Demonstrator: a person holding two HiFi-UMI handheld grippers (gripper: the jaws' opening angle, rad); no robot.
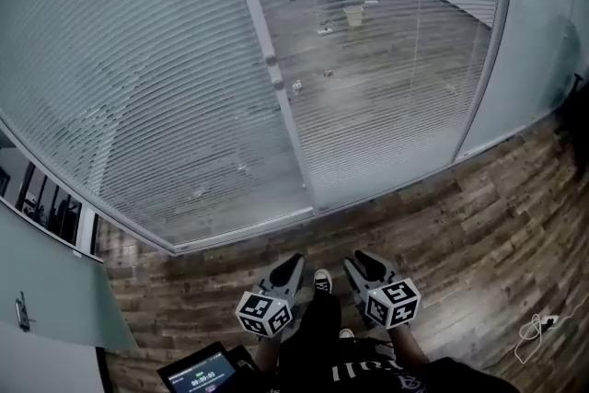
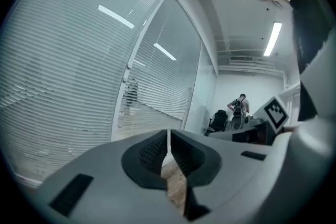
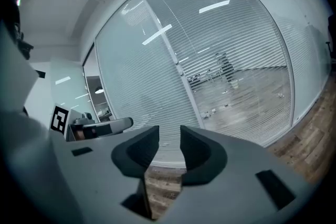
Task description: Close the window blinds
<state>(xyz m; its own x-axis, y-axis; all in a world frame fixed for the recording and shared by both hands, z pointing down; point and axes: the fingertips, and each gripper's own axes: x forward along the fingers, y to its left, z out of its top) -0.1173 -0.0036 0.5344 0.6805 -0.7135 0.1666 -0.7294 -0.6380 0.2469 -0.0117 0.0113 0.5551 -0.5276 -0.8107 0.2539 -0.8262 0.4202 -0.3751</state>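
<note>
Head view: left gripper [image 1: 294, 263] pressed shut on nothing, right gripper [image 1: 360, 260] spread and empty, both well short of blinds [image 1: 396, 78] behind glass ahead; slats probably light, fragile, sealed off, so likely grip frame knob [image 1: 272, 61].

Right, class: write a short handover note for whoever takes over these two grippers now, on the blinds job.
Left gripper: shut, empty, held low, touching nothing.
Right gripper: open, empty, likewise.
Left blind: slats look closed.
Right blind: slats open, see-through.
Done: nothing on the right blind yet.
To do: close the right blind; the knobs on the post between the two may be the controls.
</note>
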